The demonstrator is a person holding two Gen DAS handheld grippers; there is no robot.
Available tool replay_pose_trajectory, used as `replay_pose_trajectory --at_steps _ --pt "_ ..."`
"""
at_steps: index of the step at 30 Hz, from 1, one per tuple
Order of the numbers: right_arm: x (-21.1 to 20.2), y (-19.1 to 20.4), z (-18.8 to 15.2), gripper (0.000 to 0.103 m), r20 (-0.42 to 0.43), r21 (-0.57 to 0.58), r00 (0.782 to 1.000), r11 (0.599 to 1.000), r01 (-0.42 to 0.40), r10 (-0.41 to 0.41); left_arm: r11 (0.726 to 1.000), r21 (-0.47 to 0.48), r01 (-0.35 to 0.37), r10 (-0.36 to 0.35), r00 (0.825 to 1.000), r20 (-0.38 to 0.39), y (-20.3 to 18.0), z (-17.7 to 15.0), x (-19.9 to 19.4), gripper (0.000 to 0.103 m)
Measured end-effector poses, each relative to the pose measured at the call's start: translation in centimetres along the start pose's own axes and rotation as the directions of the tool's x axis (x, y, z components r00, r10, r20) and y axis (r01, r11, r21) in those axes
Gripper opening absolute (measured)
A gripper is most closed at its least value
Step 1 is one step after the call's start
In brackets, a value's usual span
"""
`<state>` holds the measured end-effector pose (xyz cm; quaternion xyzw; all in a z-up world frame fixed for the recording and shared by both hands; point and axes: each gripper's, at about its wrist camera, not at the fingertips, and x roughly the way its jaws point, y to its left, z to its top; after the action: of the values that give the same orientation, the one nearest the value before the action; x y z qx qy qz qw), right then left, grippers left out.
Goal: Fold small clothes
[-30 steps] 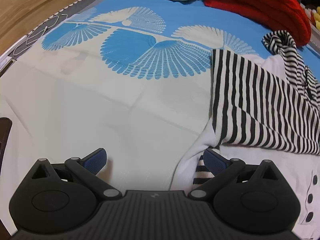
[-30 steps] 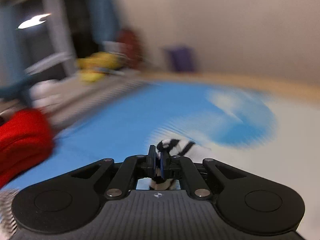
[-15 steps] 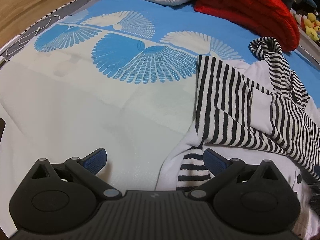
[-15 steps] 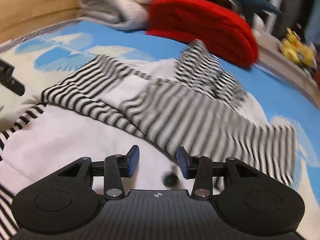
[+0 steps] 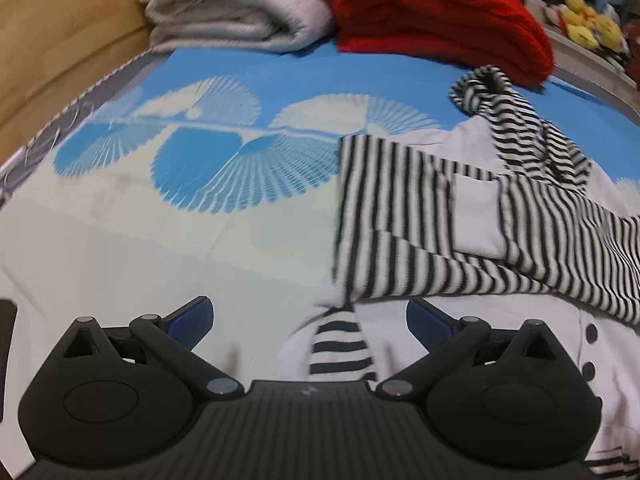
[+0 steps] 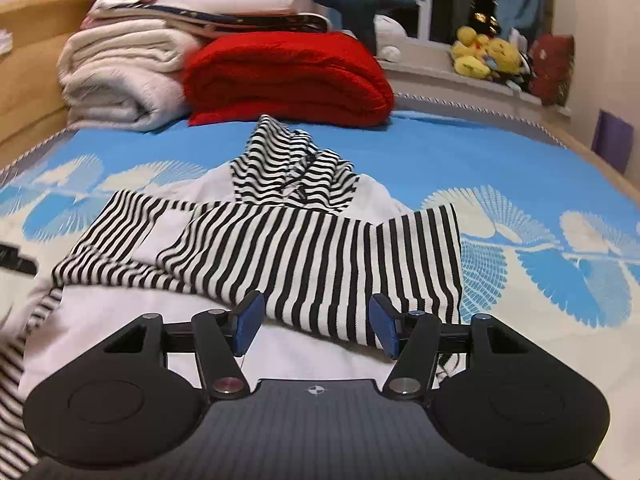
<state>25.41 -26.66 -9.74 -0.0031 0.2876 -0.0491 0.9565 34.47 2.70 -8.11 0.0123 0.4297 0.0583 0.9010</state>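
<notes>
A small white hooded top with black-and-white striped sleeves and hood (image 6: 304, 248) lies flat on the blue and white bed sheet (image 6: 520, 248). Both striped sleeves are folded across its chest. My right gripper (image 6: 314, 322) is open and empty, just above the top's lower right part. My left gripper (image 5: 310, 318) is open and empty at the top's lower left edge, above a striped cuff (image 5: 340, 344). The top also shows in the left wrist view (image 5: 460, 232), with dark buttons (image 5: 590, 334) at the right.
A folded red blanket (image 6: 288, 80) and a pile of cream blankets (image 6: 120, 76) lie at the head of the bed. Yellow plush toys (image 6: 486, 56) sit on the window sill. A wooden bed frame (image 5: 60, 40) runs along the left.
My right gripper let go of the striped sleeve, which now lies across the top's chest, and opened and drew back. My left gripper stayed open and shifted slightly.
</notes>
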Motion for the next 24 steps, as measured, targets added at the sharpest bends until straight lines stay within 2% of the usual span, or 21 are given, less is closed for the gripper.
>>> replay_pose_trajectory --at_steps 5,10,24 --pt "-0.8 -0.5 0.7 0.065 0.041 0.028 0.999 0.999 0.023 -0.024 0.998 0.063 -0.009 0.007 0.999 0.037 -1.3 -0.3 -0.2 0.103" --pt "0.2 -1.6 0.4 0.065 0.008 0.072 0.999 0.997 0.039 -0.039 0.998 0.069 -0.004 0.002 1.000 0.029 -1.3 -0.4 0.0 0.103" --pt "1.4 -2.2 0.0 0.065 -0.011 0.076 0.998 0.996 0.056 -0.056 0.995 0.096 0.020 -0.022 1.000 0.016 -2.1 -0.7 0.3 0.103"
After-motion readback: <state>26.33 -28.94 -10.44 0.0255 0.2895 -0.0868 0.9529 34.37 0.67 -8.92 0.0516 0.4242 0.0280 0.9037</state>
